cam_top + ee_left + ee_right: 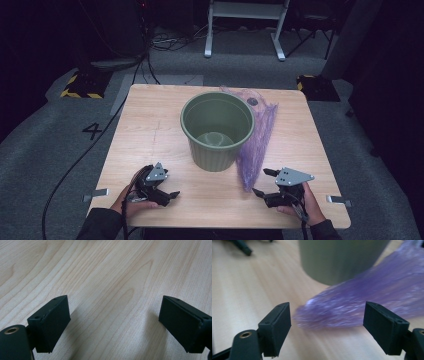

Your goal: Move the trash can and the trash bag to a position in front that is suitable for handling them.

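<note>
A: Where is the purple bag [256, 142] from the right tool [264, 182]?

B: It lies on the bench [150, 135] just ahead of the right tool. In the right gripper view the near tip of the bag [352, 312] sits between the two jaws but a little beyond them, and no pad touches it. The jaws stand wide and hold nothing.

A: How does its long axis run?

B: It runs away from the tool, from the near tip up along the right side of the green bucket [217, 130]. The far part of the bag leans against the bucket wall, near the rim.

A: Which hand is nearer to it?

B: The right hand [307, 205], clearly. The left tool [167, 192] rests on the other side of the bucket, well apart from the bag. Its jaws [113, 322] are wide too, with only bare wood between them.

A: Does something stand in the way?

B: I think not for the near tip; the wood between the right tool and the bag is free. The bucket touches the bag on the tool's left, so a grip higher up the bag may knock against the bucket wall. Behind the bucket I see a small dark round thing [253, 101], but I cannot tell what it is.
</note>
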The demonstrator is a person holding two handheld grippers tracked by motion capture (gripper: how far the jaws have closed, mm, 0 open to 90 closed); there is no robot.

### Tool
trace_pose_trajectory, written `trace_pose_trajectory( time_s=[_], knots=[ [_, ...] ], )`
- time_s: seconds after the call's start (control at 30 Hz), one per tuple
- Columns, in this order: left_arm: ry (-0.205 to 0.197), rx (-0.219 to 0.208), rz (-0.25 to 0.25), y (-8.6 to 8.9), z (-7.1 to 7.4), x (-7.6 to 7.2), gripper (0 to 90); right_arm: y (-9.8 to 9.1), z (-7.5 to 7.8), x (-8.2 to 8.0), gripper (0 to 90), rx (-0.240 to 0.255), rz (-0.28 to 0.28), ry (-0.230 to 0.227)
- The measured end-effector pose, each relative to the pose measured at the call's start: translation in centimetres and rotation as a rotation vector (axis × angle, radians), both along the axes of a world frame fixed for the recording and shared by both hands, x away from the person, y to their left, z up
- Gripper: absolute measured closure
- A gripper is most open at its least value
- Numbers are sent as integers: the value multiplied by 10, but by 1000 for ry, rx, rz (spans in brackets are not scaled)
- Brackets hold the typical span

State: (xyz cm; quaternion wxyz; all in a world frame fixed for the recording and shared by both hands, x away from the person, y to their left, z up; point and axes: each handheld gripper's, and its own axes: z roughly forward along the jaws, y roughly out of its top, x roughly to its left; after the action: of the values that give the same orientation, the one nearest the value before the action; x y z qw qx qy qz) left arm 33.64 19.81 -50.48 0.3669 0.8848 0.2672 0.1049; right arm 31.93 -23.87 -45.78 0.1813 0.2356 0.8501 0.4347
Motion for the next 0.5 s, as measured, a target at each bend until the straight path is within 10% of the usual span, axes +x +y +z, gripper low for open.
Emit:
trace_pose_trajectory(
  time_s=[0.5],
  knots=[
    [0,-1,0,0,0,0,96,-21,5,80,227,44,-165,6]
  ],
)
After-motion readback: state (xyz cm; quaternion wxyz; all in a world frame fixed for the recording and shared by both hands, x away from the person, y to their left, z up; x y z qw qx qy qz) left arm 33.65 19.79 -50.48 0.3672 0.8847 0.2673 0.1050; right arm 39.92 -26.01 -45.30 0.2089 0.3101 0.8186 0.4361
